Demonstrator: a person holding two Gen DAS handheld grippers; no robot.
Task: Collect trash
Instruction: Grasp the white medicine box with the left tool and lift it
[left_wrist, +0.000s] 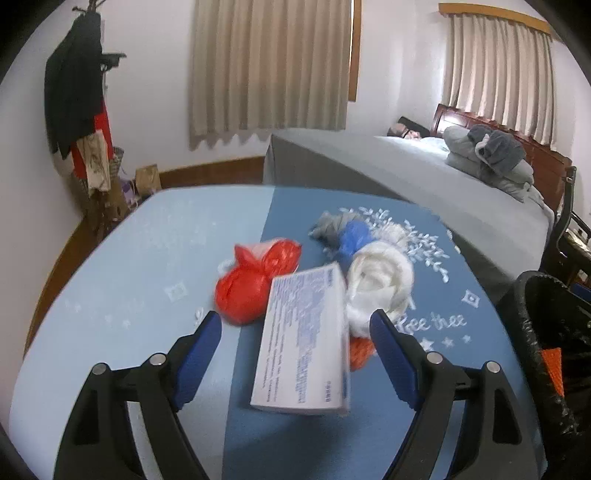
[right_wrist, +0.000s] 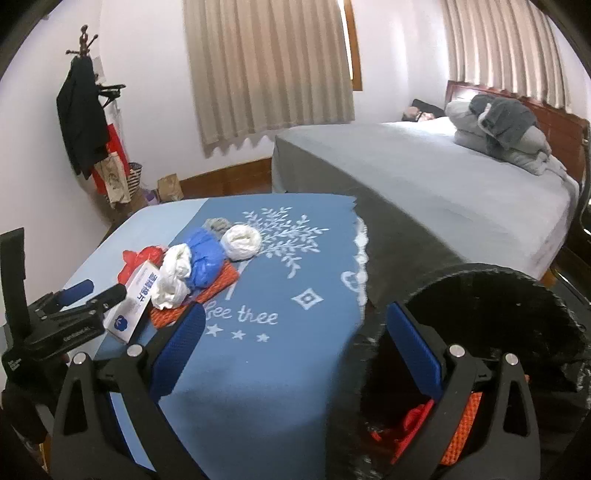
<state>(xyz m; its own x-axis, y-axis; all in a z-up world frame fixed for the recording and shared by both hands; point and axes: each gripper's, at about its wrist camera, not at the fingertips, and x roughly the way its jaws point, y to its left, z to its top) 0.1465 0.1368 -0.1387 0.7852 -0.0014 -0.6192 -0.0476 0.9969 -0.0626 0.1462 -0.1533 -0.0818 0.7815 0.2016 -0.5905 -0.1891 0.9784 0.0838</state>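
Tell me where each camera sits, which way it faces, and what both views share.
Left wrist: sits behind the left tongs, low over the table, facing the white box between its open fingers.
Right wrist: sits behind the right tongs, open over the table edge beside the black bin; the left tongs show at left.
Shared: white box, blue bag, bed.

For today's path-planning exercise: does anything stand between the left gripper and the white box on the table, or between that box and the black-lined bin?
Nothing visible blocks the left gripper: the white box already lies between its open fingers. Toward the bin at the table's right edge, the white bag and orange mesh lie beside the box, low enough to lift over.
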